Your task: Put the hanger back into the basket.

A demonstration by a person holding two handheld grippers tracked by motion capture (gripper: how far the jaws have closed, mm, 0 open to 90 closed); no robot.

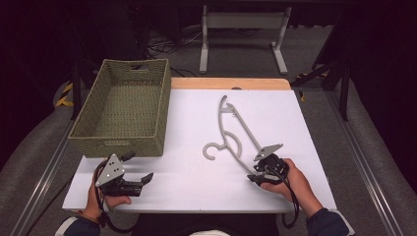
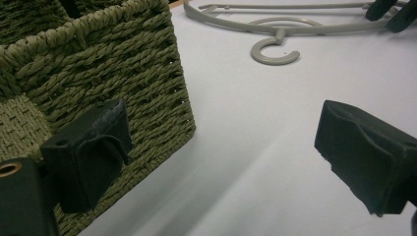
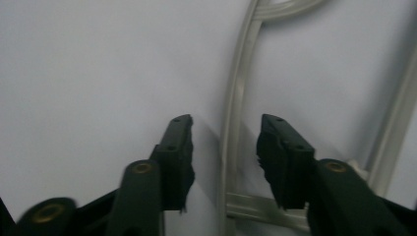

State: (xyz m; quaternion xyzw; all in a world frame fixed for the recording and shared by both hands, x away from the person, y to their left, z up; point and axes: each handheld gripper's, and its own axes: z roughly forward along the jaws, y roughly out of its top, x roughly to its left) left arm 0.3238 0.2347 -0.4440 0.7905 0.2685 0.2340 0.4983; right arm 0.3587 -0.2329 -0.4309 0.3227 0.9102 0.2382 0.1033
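I have the right tool down at the near end of the hanger, which lies flat on the white worktop. In the right gripper view its jaws stand part open, one on each side of the hanger's arm, with a gap on either side, so nothing is clamped. The arm runs straight away from me between the jaws, and a crosspiece of the hanger passes under them close to the camera.

The hanger's hook curls toward the left, roughly mid-worktop, and the far end reaches up toward the wooden back edge.

My left tool sits at the near left of the worktop with its jaws spread wide and holding nothing. In the left gripper view one jaw is just in front of the near corner of the basket; I cannot tell whether it touches the weave. The basket stands at the far left of the worktop, well apart from the hanger.
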